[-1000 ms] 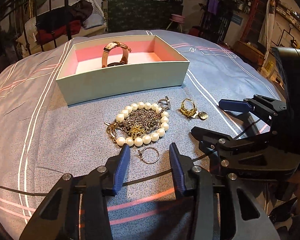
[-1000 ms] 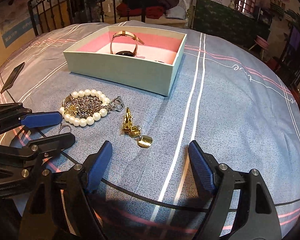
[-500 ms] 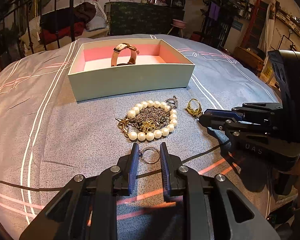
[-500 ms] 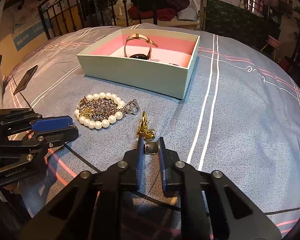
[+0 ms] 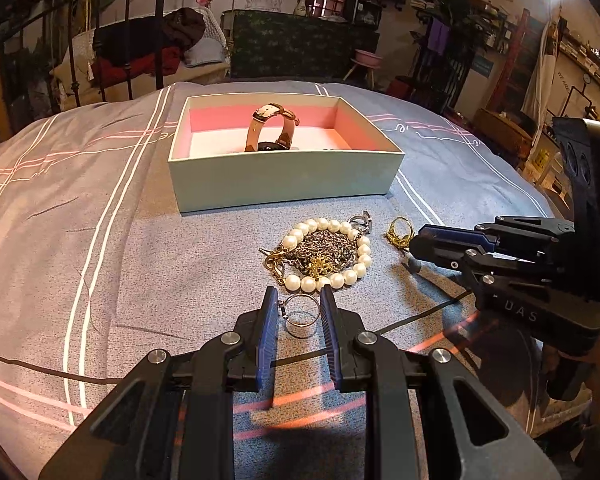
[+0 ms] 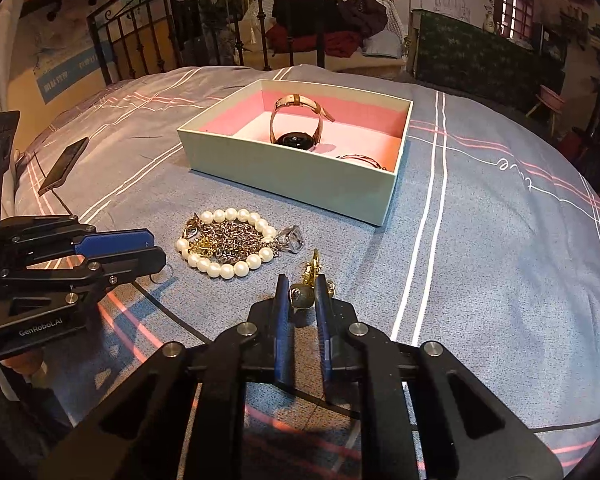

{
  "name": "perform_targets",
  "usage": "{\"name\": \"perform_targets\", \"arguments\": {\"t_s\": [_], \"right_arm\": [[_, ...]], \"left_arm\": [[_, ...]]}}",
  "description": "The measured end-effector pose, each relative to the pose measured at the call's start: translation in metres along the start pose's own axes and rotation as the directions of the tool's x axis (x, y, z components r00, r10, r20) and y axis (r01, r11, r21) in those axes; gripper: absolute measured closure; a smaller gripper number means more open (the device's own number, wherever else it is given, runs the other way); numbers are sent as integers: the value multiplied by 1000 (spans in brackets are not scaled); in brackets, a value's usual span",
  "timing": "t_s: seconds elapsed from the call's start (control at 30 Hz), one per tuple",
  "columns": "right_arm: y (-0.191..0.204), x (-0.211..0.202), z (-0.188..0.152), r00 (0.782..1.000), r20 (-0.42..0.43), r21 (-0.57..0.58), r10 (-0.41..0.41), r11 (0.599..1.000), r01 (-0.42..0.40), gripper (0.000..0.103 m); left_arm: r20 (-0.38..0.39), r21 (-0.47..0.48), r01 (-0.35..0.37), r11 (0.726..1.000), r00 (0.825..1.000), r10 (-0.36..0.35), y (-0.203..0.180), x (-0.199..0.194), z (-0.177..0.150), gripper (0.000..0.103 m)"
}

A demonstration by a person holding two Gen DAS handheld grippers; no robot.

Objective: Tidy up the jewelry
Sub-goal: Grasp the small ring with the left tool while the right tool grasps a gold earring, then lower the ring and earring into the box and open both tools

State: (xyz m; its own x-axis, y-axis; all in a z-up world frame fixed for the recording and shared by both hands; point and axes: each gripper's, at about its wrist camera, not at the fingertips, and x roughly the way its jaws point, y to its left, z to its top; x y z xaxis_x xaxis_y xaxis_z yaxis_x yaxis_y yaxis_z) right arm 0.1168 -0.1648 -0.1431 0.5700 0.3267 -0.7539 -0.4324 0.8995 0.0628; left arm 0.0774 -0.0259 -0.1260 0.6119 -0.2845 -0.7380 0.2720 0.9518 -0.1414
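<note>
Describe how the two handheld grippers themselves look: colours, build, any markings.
Both are matte black plastic linkage frames with silver rivets and blue ribbed pads on the fingers. The left gripper carries white "GenRoboT.AI" lettering on its side in the right wrist view; the right gripper shows embossed "UAS"-like letters. No sleeves are visible.

One box (image 5: 284, 178), one watch (image 5: 274, 128), one pearl bracelet (image 5: 328, 252), two claws (image 5: 299, 314) (image 6: 301, 300)

Striped grey bedspread (image 5: 100, 240) underneath; dark phone (image 6: 63, 166) lying flat near its edge. Behind, black iron bedframe (image 6: 148, 36), heaped clothes (image 5: 140, 52), pink stool (image 5: 366, 60), plant (image 5: 454, 4).
</note>
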Motion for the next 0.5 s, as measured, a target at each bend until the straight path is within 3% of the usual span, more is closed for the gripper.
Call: {"name": "perform_targets", "arguments": {"t_s": [0.5], "right_arm": [[5, -2, 5, 1000, 18, -7, 12, 1000, -12, 89]], "left_arm": [[-9, -30, -26, 999, 1000, 26, 7, 2, 13, 82]]}}
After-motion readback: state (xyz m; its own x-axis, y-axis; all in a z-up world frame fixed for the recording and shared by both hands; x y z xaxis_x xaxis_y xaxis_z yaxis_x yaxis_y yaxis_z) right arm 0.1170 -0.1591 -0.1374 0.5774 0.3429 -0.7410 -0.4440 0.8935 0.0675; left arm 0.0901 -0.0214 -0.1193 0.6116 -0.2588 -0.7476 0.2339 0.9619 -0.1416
